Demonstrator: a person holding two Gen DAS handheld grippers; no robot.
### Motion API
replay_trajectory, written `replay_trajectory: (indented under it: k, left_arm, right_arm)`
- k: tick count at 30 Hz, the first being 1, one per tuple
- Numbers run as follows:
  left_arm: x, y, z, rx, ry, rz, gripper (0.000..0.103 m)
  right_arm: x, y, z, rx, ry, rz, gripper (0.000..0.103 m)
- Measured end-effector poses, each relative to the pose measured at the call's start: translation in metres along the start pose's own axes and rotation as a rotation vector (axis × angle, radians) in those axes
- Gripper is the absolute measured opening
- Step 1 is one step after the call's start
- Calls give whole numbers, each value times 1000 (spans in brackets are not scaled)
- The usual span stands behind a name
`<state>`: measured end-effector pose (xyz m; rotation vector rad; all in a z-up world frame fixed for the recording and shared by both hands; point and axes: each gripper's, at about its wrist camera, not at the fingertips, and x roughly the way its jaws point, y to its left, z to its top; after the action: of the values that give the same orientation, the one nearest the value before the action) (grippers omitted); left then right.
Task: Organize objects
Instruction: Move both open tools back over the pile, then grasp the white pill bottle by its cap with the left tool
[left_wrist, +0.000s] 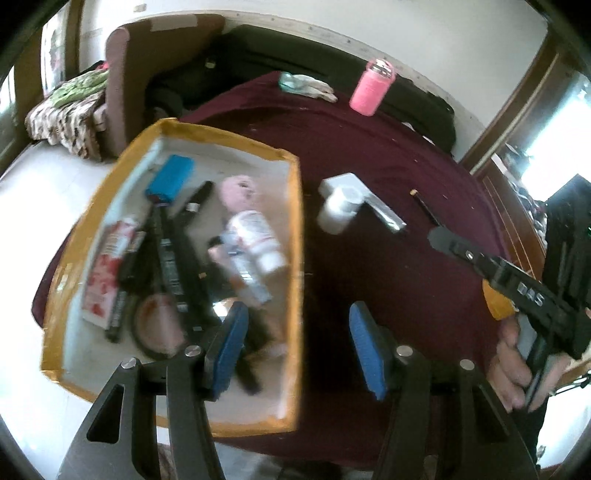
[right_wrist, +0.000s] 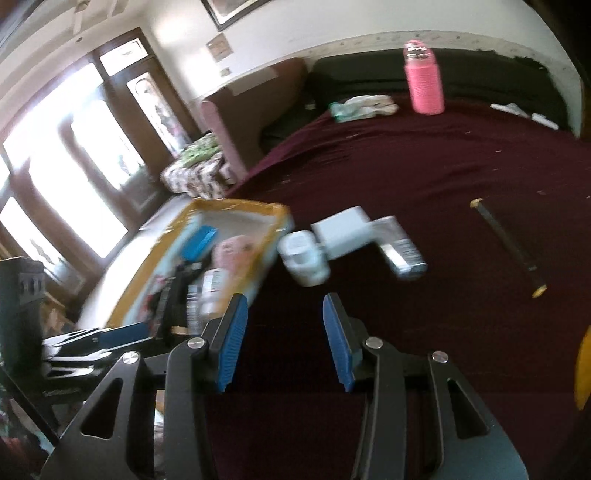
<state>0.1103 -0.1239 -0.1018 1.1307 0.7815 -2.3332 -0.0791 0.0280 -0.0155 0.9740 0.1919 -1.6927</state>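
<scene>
Both grippers — left gripper (left_wrist: 299, 347), right gripper (right_wrist: 284, 341) — hang spread and empty; the white jar (right_wrist: 303, 263), touching the white box (right_wrist: 341, 232), could topple under a hasty grab.

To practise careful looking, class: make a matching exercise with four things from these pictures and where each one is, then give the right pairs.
Things:
1. blue case
2. pink bottle
3. white jar
4. black pencil

Places:
A. far edge of the cloth, standing
B. inside the box
C. on the cloth, right of the white things
D. on the cloth, just outside the box

Pairs: 1-B, 2-A, 3-D, 4-C
</scene>
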Motion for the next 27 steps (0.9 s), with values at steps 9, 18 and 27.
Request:
replay_trajectory:
  k: [9,18,27]
  left_arm:
    - [32,-40,7,71,60,21,51]
    - [69,-65,33,77,88,45,51]
    - [96,-71,59,106,77,100,51]
  right_arm:
    - [12,-69,3,94,-20,-19,41]
    - [33,-114,-12,294,57,4,41]
    - [32,-117,-14,307,65,-21,41]
